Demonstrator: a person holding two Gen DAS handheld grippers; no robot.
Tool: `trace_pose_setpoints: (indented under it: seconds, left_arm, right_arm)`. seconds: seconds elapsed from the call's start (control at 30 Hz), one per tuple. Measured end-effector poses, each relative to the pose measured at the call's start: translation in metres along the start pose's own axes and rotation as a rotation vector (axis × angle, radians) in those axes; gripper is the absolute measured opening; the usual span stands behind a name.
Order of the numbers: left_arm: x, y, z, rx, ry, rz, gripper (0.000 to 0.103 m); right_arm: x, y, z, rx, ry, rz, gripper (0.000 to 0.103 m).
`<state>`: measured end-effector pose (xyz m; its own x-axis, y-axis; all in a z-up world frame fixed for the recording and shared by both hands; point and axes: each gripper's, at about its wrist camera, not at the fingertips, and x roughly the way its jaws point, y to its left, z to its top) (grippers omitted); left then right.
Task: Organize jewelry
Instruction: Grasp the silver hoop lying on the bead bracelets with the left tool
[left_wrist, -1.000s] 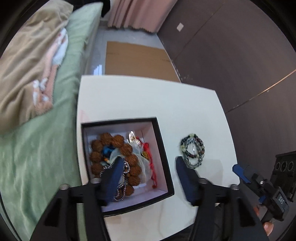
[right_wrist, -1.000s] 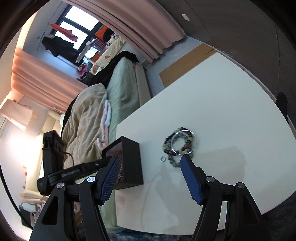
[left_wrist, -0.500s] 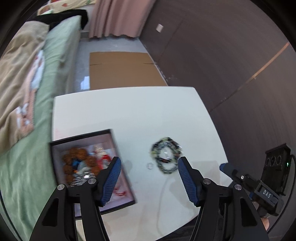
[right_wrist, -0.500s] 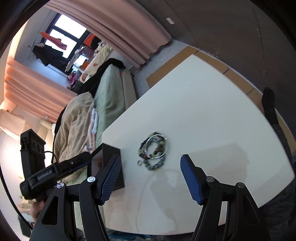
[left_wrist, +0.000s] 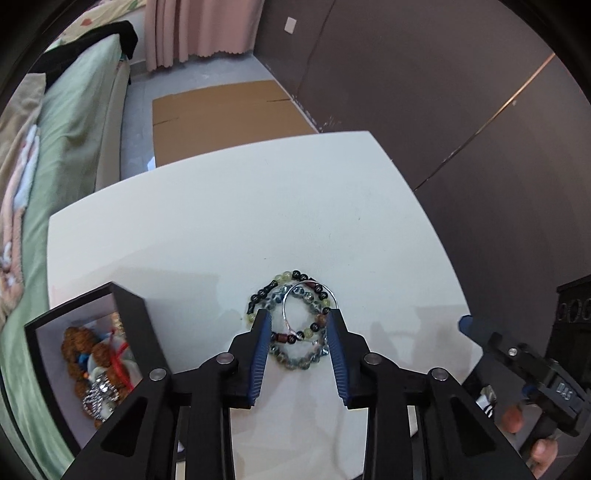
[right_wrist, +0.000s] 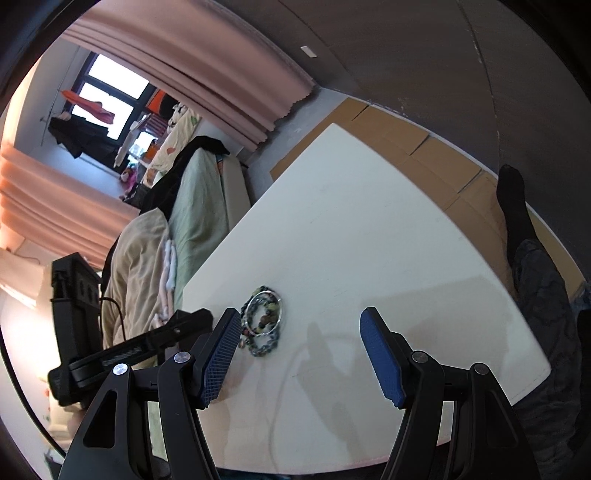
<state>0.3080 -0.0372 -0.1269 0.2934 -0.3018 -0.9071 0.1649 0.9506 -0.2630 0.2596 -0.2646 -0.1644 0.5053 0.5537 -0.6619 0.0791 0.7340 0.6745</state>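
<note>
My left gripper (left_wrist: 297, 321) fingers straddle the beaded bracelets (left_wrist: 295, 321), spread, not visibly pinching. The pile lies flat on the white surface (left_wrist: 240, 221), silver bangle (left_wrist: 306, 310) on top, long axis running away from me. Right gripper (right_wrist: 295, 328) spread wide, holding nothing. Black box (left_wrist: 136, 325) left of the pile holds brown beads and red cord. Green bed (left_wrist: 74, 122) beyond.
</note>
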Motion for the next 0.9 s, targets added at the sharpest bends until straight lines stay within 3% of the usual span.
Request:
trace_pose_setpoints:
  seconds: [0.07,0.47,0.57,0.9]
  left_arm:
    - [0.009,-0.001,0.002,0.000,0.021,0.009,0.022]
    - [0.051,0.001,0.001,-0.010,0.111,0.068,0.010]
    - [0.049,0.006,0.002,-0.030,0.100,0.057,0.002]
    - [-0.004,0.013,-0.002,-0.015,-0.014,0.002,0.001]
  right_arm:
    - [-0.001,-0.006,0.002,0.009,-0.002,0.001,0.068]
    - [0.004,-0.019,0.005,0.031,0.012,0.000,0.068]
    - [0.005,-0.018,0.004,0.028,0.017,-0.003,0.068]
    - [0.020,0.004,-0.002,-0.007,0.057,0.011,0.068]
